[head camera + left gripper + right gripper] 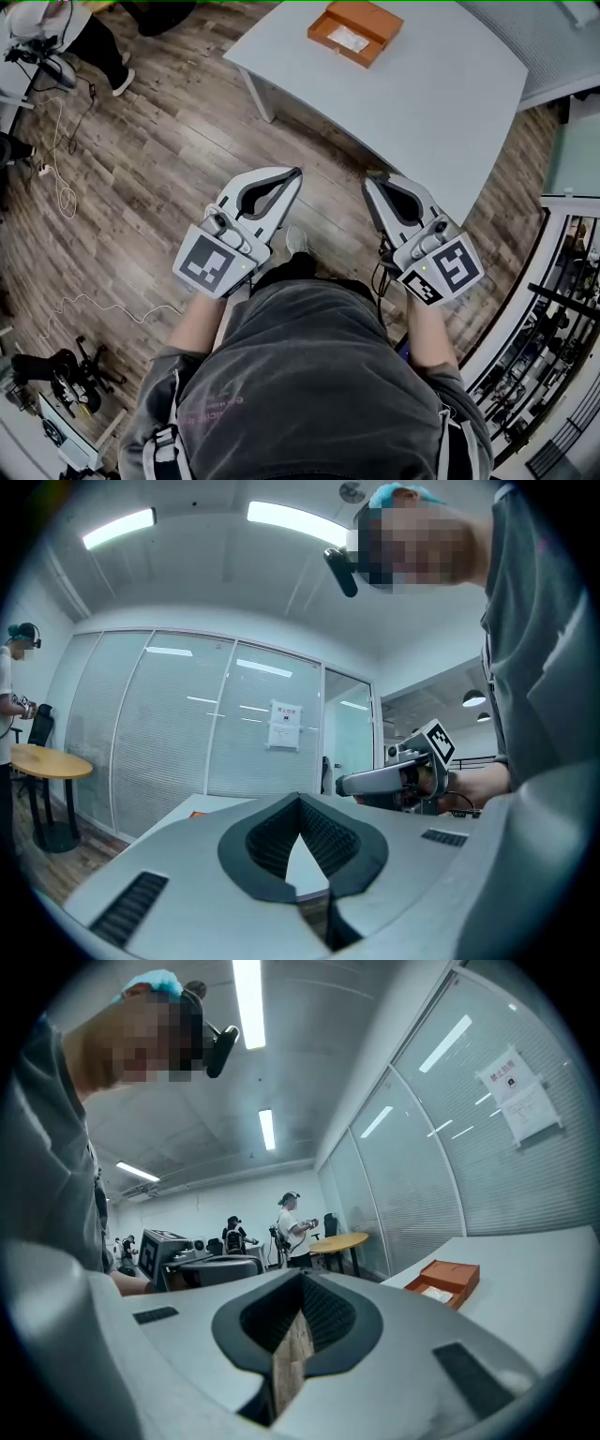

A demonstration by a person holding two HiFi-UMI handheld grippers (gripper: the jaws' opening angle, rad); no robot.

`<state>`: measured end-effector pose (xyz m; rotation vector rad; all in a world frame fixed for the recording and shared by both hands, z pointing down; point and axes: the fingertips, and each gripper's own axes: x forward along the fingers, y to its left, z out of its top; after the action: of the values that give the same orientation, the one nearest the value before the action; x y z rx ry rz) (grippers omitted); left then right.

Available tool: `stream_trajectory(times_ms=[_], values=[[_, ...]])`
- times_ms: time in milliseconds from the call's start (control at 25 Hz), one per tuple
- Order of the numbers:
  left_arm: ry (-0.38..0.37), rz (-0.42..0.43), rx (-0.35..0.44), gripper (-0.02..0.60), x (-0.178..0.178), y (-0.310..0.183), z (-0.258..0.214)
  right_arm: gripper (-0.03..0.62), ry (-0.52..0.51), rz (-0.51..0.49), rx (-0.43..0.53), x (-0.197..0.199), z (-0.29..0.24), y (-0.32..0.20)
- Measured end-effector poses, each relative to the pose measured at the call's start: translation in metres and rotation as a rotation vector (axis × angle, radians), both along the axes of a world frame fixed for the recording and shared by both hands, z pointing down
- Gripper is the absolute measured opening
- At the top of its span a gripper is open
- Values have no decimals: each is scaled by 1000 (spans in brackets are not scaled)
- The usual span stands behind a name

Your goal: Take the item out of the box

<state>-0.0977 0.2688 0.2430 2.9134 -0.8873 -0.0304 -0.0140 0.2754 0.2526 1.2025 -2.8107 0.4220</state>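
Observation:
An open orange box (354, 32) lies on the far part of the grey table (441, 103), and a white item (349, 38) rests inside it. The right gripper view has the same box (448, 1282) off to the right on the tabletop. Both grippers hang close to my body over the wooden floor, well short of the box. My left gripper (296, 172) (300, 801) is shut with nothing in it. My right gripper (367, 181) (302, 1279) is shut too, with nothing between its tips. They point forward side by side, a hand's width apart.
Wooden floor (141, 187) lies between me and the table. White cables (62, 178) trail on the floor at the left. A person (292, 1227) stands by a round yellow table (342, 1240) in the distance. Frosted glass walls (169, 752) run behind the table.

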Motion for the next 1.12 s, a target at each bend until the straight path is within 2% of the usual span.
stream_trajectory(times_ms=[240,600,1120], values=[[8,25,-5,11,-16,-37,4,5,8,11,3,-22,0,-37],[20,41,1,11,-29,-76,5,5,21,43,8,-28,0,-73],[25,42,29,11,-33,-97,-4,5,22,50,37,-27,-8,-97]])
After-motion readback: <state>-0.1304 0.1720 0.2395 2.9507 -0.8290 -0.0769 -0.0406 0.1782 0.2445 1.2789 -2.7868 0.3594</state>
